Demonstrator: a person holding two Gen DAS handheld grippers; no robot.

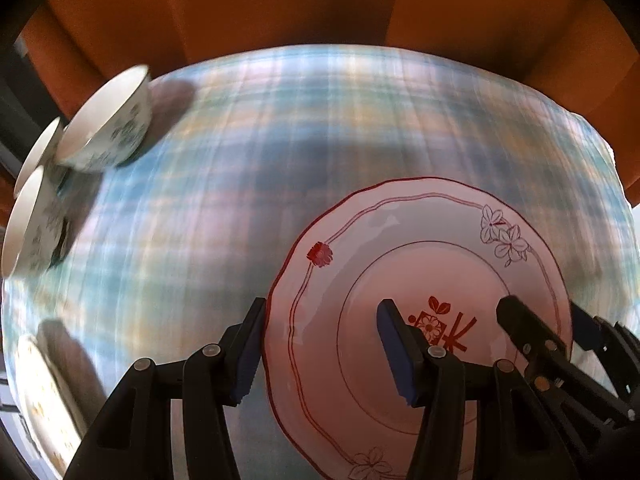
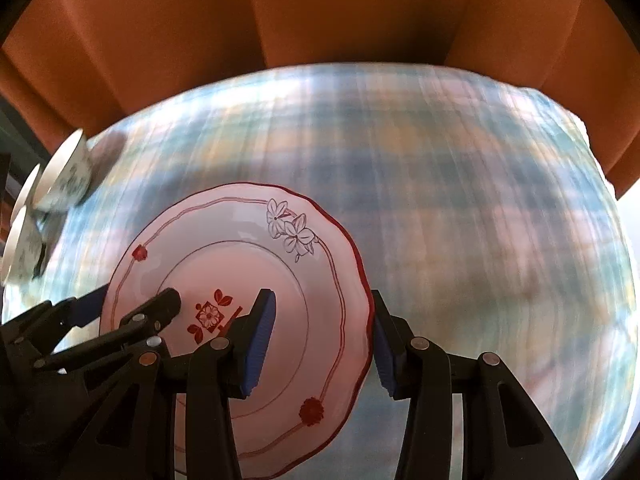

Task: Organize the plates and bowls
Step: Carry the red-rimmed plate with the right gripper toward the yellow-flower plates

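We see a pale pink plate (image 1: 420,280) rimmed in dark red, with red blossoms and grey outlined flowers. The cloth (image 1: 280,140) on the surface shows blue, white and tan plaid. White bowls (image 1: 112,124) carry blue-green floral prints. Behind, an orange-brown backdrop (image 2: 320,12).

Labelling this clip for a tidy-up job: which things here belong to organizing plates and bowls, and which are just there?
Job: red-patterned plate, gripped at opposite rims by left gripper and right gripper; bowls; yellow-patterned plate.
Just there: plaid tablecloth; orange backdrop.
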